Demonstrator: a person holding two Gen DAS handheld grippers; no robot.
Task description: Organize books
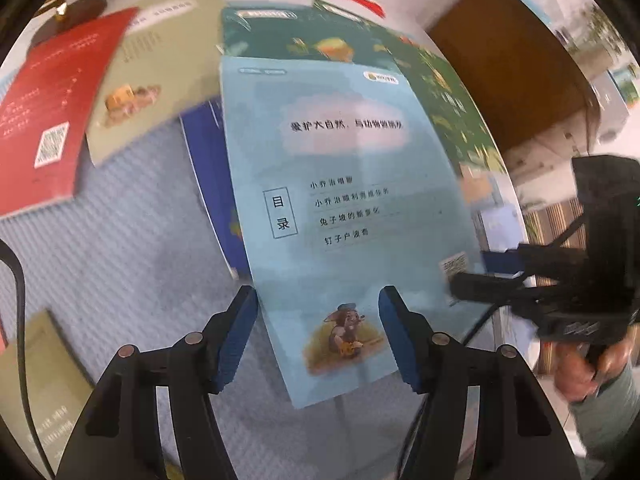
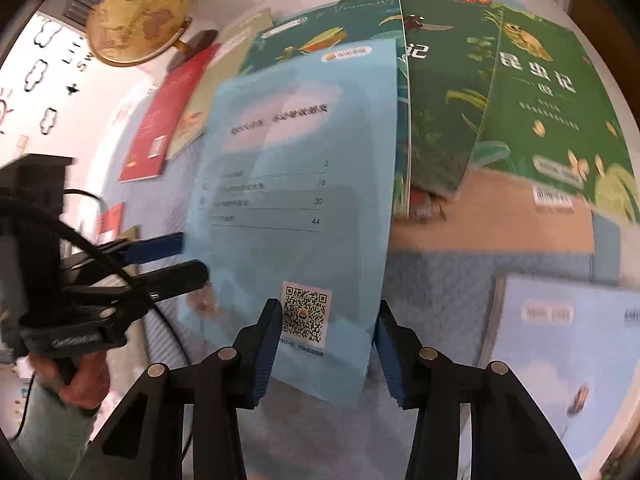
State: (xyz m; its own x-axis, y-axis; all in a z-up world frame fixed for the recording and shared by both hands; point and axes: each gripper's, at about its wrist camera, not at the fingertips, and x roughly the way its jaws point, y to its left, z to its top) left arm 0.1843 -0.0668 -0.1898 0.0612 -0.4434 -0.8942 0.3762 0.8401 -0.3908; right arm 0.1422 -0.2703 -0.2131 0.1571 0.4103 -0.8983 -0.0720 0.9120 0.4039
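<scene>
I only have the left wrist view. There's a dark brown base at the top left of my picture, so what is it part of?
Observer: It carries a golden globe, standing beyond the red book.
Operator: Does anything lie to the right of the light blue book in front of me?
Observer: Yes. A second pale blue book lies low on the right, apart from the one between the fingers of the right gripper.
Operator: The green books are a blur for me.
Observer: The rightmost green book lies face up, with white title characters under a yellowish creature.
</scene>
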